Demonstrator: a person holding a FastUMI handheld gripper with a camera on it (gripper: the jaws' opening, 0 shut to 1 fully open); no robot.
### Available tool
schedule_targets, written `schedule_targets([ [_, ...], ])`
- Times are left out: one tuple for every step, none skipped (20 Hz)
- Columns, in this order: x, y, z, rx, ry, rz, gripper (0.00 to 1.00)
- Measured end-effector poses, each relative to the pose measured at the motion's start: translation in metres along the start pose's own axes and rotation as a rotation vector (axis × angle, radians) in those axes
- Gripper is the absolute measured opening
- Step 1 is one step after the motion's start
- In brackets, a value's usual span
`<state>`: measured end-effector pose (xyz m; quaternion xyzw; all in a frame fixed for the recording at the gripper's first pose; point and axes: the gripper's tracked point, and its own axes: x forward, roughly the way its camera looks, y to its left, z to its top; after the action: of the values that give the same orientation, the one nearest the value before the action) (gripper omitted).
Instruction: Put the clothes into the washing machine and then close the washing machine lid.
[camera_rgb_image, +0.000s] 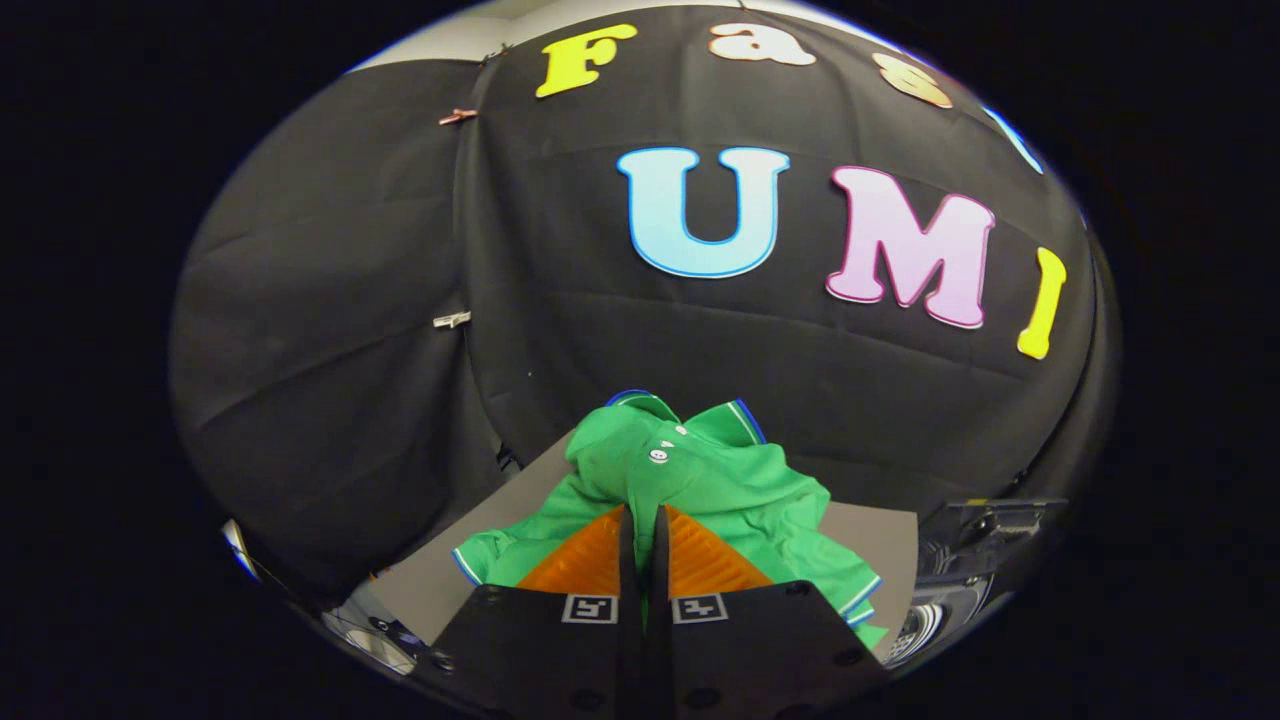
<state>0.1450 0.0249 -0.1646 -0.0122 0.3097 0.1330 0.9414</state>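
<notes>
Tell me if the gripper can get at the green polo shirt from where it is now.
Probably yes: the gripper is right at the green polo shirt, its fingers nearly closed with a fold of fabric between them. Nothing stands in the way on the grey table.

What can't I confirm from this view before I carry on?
- Grip: the claw has nearly closed fingers over the green polo shirt; the fingers hide any pinched fabric.
- Shirt's near part: covered by the claw body.
- Washing machine: cut off beside the grey table; lid state unreadable.

gripper view | rides on gripper (642, 515) | faces forward, slightly downward | close over green shirt (690, 480)
</notes>
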Motion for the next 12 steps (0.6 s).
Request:
schedule_targets([
  [-0.006,-0.008,0.0,-0.007,-0.007,-0.012,0.05],
  [-0.014,-0.016,-0.001,-0.016,-0.009,-0.02,0.05],
  [-0.02,-0.024,-0.001,-0.017,-0.008,-0.029,0.05],
  [-0.026,-0.029,-0.002,-0.01,-0.009,-0.033,0.05],
  [-0.032,-0.033,-0.001,-0.004,-0.011,-0.035,0.05],
  [-0.039,-0.04,0.001,0.0,-0.019,-0.041,0.05],
  [-0.046,-0.047,0.001,0.003,-0.026,-0.044,0.05],
  [-0.052,-0.053,0.001,0.003,-0.031,-0.042,0.05],
  [-0.056,-0.06,0.002,0.001,-0.03,-0.036,0.05],
  [-0.061,-0.067,0.002,-0.005,-0.031,-0.032,0.05],
  [-0.065,-0.074,0.0,-0.01,-0.033,-0.031,0.05],
  [-0.069,-0.082,-0.002,-0.013,-0.033,-0.024,0.05],
])
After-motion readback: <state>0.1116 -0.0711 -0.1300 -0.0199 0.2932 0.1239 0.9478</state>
